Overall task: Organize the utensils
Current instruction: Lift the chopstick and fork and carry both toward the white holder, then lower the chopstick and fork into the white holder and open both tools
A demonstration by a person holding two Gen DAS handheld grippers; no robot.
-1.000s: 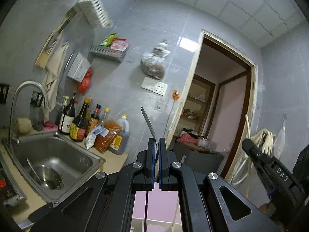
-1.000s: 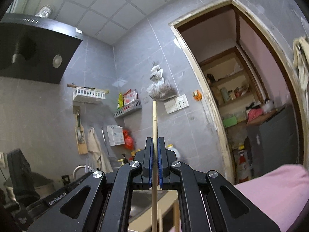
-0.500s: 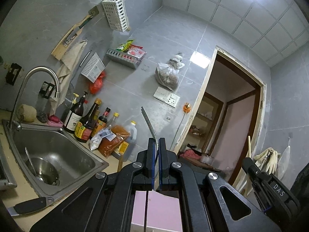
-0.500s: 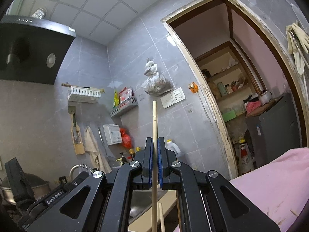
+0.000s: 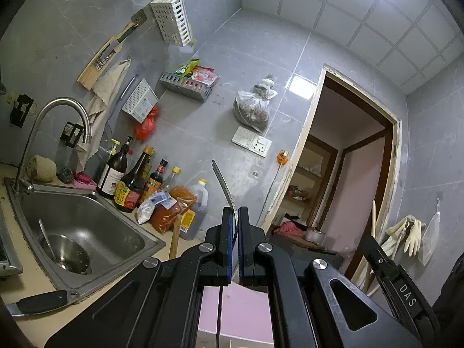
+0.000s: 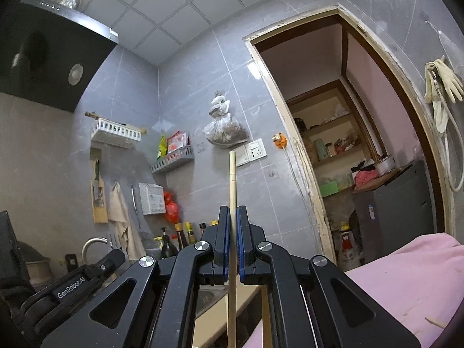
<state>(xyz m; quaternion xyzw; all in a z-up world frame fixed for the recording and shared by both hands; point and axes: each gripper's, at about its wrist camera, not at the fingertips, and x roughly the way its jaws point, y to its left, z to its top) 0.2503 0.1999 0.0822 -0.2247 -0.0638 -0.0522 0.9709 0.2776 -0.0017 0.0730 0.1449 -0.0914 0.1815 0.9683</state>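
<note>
My left gripper is shut on a thin metal utensil handle that sticks up past the fingertips; its lower end is hidden. My right gripper is shut on a wooden chopstick, held upright. The right gripper's body shows at the lower right of the left wrist view, with the chopstick above it. The left gripper's body shows at the lower left of the right wrist view. A white utensil rack hangs high on the wall; it also shows in the right wrist view.
A steel sink holds a ladle. Sauce bottles and packets line the wall behind it. A knife handle lies on the counter. A pink surface lies below. A doorway opens on the right. A wooden stick stands by the sink.
Both grippers have tilted further upward and the view has shifted; the wall rack now sits more centrally. Both still hold their utensils.
</note>
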